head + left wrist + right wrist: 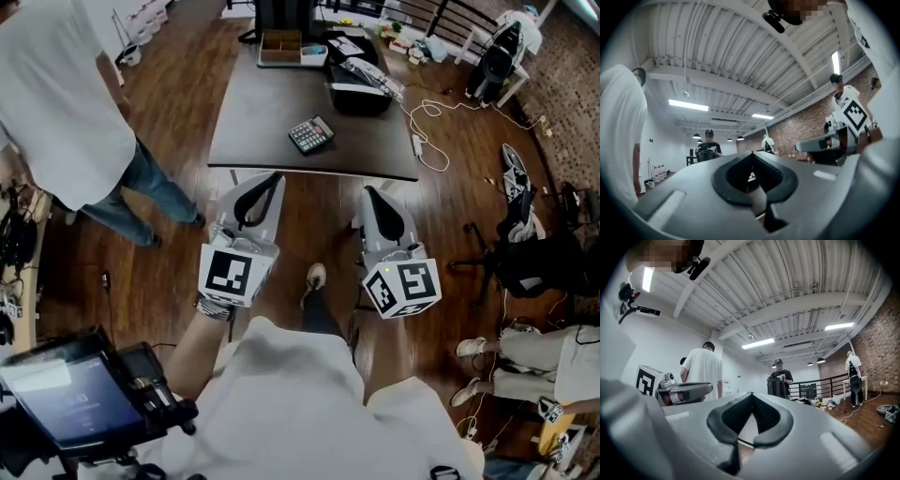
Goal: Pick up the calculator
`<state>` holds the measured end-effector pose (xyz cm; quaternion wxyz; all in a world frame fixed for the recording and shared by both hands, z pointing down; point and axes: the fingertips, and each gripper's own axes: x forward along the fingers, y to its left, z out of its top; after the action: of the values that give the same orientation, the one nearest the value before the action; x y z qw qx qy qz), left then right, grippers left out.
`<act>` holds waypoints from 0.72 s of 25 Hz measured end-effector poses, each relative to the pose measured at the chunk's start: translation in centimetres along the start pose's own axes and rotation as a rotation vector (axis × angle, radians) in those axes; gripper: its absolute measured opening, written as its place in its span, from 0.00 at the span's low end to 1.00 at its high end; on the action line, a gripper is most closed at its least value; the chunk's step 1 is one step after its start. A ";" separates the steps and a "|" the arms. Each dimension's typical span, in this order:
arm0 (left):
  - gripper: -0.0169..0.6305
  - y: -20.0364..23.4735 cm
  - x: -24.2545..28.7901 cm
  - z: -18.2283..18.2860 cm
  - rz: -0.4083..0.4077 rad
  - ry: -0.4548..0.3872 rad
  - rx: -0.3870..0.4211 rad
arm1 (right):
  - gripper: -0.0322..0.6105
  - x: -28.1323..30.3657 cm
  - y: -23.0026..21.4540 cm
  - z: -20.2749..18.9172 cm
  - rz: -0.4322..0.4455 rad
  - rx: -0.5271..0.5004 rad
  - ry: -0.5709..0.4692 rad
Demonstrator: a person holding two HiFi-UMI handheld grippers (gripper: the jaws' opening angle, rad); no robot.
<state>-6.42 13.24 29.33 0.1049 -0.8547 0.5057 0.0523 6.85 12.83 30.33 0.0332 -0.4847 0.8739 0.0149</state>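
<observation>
Sensibly, one gripper should spread its jaws, reach over the near edge of the table (262, 112) and close across the narrow sides of the calculator (310, 135). The left gripper (267, 186) hangs short of that edge, tipped slightly upward, its jaws pressed together on nothing. The calculator lies flat further in, apart from both. The right gripper (375, 199) sits level, its jaws likewise together and empty.
</observation>
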 end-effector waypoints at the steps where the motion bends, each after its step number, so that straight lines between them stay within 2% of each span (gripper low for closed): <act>1: 0.03 0.4 0.7 -0.4 0.001 0.005 -0.003 | 0.05 0.8 -0.4 -0.1 0.004 -0.003 0.001; 4: 0.03 1.4 3.7 -1.8 0.005 0.016 -0.002 | 0.05 3.5 -2.4 -0.5 0.018 -0.011 -0.006; 8: 0.03 3.1 9.4 -3.5 0.019 0.020 0.040 | 0.05 8.4 -6.9 -0.8 0.043 -0.002 -0.020; 13: 0.03 6.0 16.8 -3.6 0.079 0.011 0.009 | 0.05 14.7 -12.4 0.3 0.079 -0.002 -0.023; 18: 0.03 8.2 22.0 -5.6 0.100 0.053 0.051 | 0.05 19.6 -16.3 0.2 0.108 0.017 0.004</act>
<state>-3.10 -10.66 29.39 0.1107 -0.8265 0.5514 0.0219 10.33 -12.32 28.86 0.0345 -0.4366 0.8990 0.0083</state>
